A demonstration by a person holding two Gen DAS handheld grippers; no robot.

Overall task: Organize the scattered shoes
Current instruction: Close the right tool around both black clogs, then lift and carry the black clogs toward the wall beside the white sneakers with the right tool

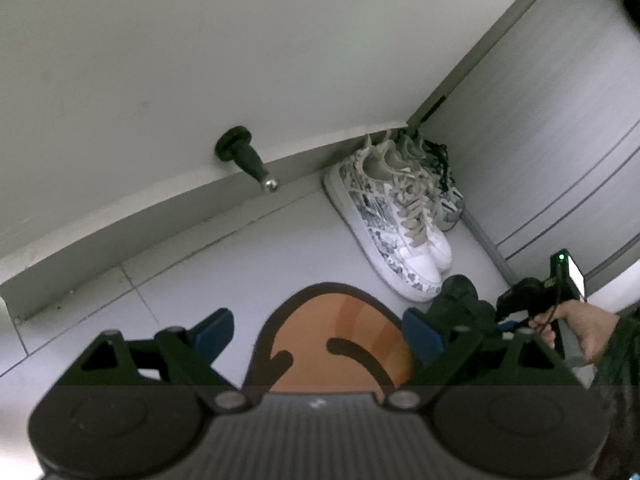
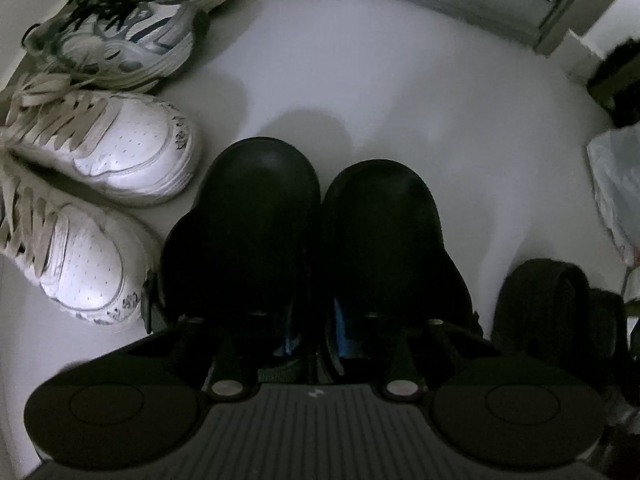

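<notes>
The right gripper (image 2: pixel 316 344) points down at 2 black shoes (image 2: pixel 316 220) side by side on the floor (image 2: pixel 400 88). Its fingers seem pinched together on their inner edges, though it is dark there. 2 white sneakers (image 2: pixel 108 148) sit just beside them. The left gripper (image 1: pixel 318 336) hovers over an orange mat (image 1: pixel 340 340), fingers apart.
</notes>
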